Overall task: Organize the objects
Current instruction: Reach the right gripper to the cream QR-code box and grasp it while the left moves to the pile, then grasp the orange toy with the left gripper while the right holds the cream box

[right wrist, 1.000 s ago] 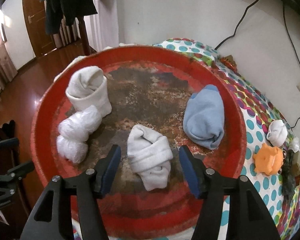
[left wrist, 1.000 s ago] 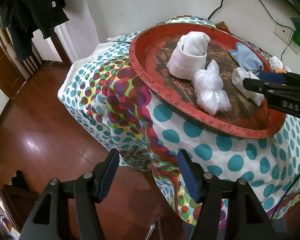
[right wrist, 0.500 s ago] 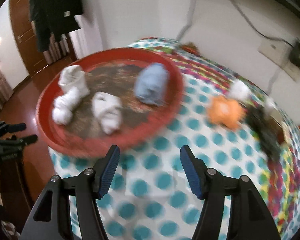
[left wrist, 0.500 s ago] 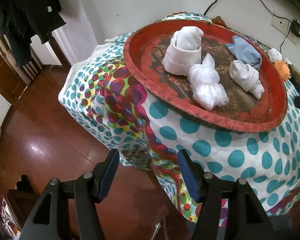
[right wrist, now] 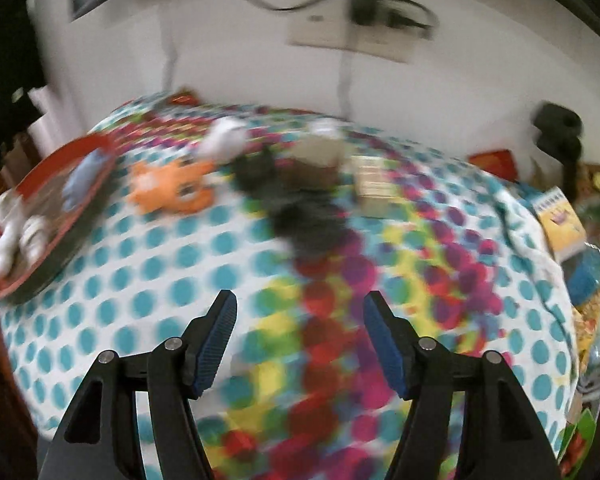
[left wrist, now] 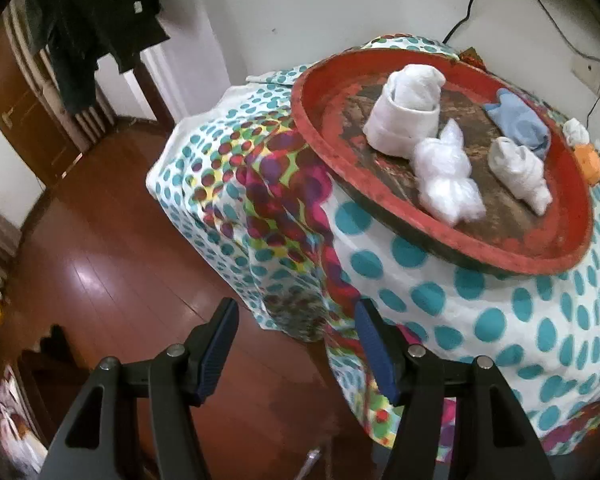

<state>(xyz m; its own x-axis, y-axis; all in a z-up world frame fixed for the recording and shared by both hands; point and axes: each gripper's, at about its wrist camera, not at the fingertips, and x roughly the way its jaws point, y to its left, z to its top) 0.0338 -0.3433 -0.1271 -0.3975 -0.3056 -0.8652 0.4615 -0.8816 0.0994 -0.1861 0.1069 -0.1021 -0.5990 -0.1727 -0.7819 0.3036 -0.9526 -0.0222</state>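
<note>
Meanwhile, both claws are held agape and empty. The left claw [left wrist: 294, 344] is kept low off the table [left wrist: 440, 300] corner, at 7 o'clock of the red tray [left wrist: 320, 132], where four rolled bundles are gathered: a white roll [left wrist: 404, 116], a plastic-wrapped bundle [left wrist: 446, 176], a white sock [left wrist: 520, 172] and a blue sock [left wrist: 518, 120]. The right claw [right wrist: 298, 336] is pointed over bare dotted cloth; an orange toy [right wrist: 168, 188] and a dark, blurred object [right wrist: 300, 216] are seen at 11 and 12 o'clock, apparently awaiting collection. Room remains on the tray's near rim.
</note>
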